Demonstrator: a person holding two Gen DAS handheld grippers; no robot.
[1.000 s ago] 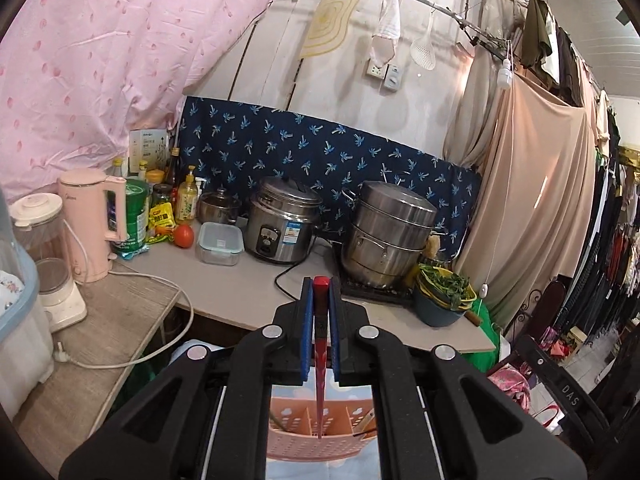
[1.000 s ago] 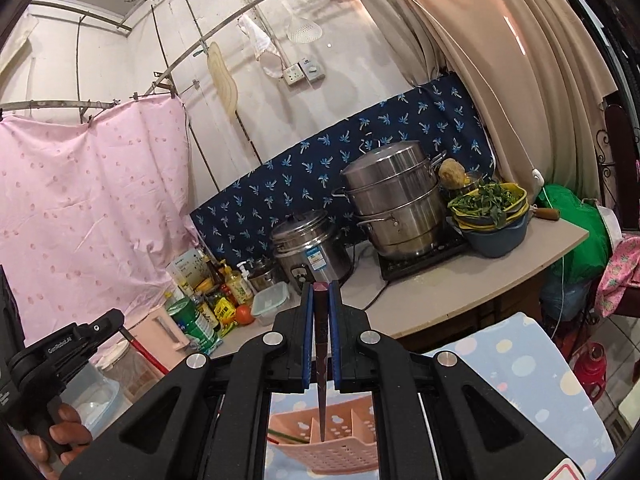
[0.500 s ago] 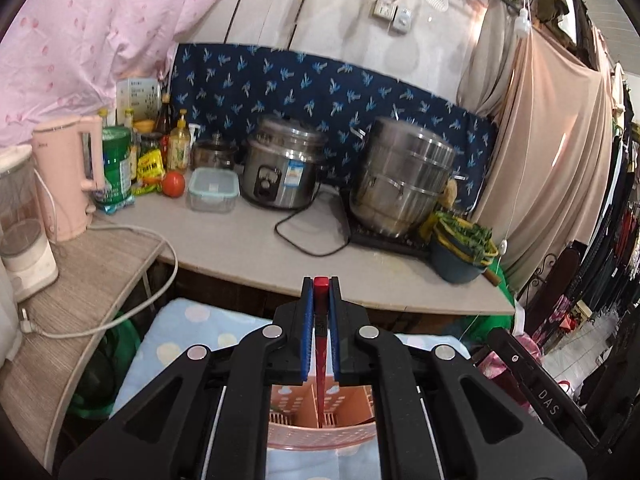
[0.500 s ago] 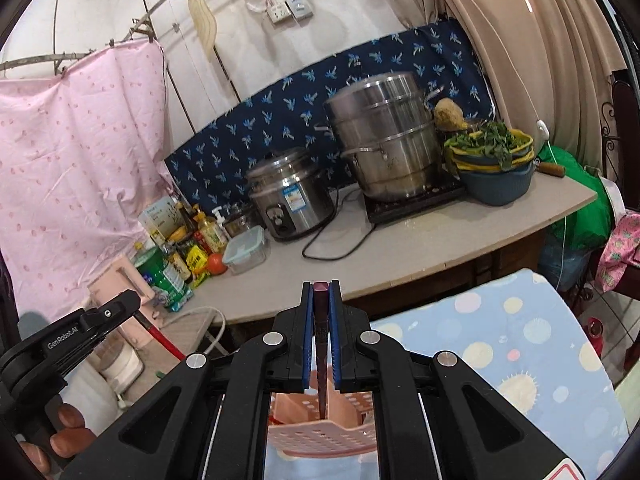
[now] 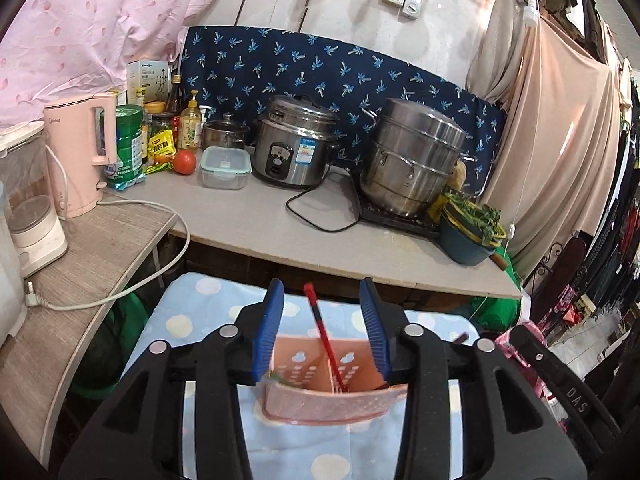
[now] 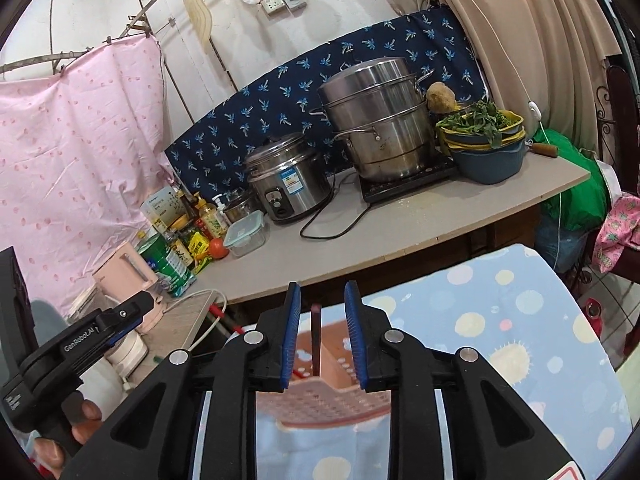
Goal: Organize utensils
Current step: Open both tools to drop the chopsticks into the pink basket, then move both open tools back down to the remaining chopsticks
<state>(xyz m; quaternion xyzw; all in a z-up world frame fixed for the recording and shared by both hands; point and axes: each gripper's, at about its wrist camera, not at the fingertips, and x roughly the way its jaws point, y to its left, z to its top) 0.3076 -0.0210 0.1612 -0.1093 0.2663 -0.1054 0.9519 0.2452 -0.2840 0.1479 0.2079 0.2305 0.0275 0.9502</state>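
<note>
Standing in the pink perforated utensil holder (image 5: 334, 400) on the blue dotted cloth (image 5: 188, 320), a red-handled utensil (image 5: 322, 336) leans with its top tilted left, in the gap between the blue pads of the left gripper (image 5: 322, 330); neither pad touches it, jaws spread wide, holding nothing. Holder sits just below and between the left fingers, its rim partly hidden by the black gripper body. Left wrist view, left to right on the counter (image 5: 256, 216) behind: pink kettle (image 5: 78, 156), green can (image 5: 130, 136), tomato (image 5: 185, 161), clear lidded container (image 5: 225, 168), rice cooker (image 5: 296, 142), steel steamer pot (image 5: 412, 156), blue bowl with greens (image 5: 470, 232). Right wrist view: the left gripper (image 6: 80, 344) shows at far left with the person's hand (image 6: 80, 428) on its grip. Centre, the right gripper (image 6: 322, 338) is also parted, nothing gripped; a dark-handled utensil (image 6: 316, 340) stands upright between its blue pads, clear of both, its lower end down in the same pink holder (image 6: 328, 396). Holder lies directly under the right fingers, on the cloth (image 6: 520, 340) that spreads off to the right. What sort of utensil heads are inside the holder cannot be told; they are hidden by its walls.
</note>
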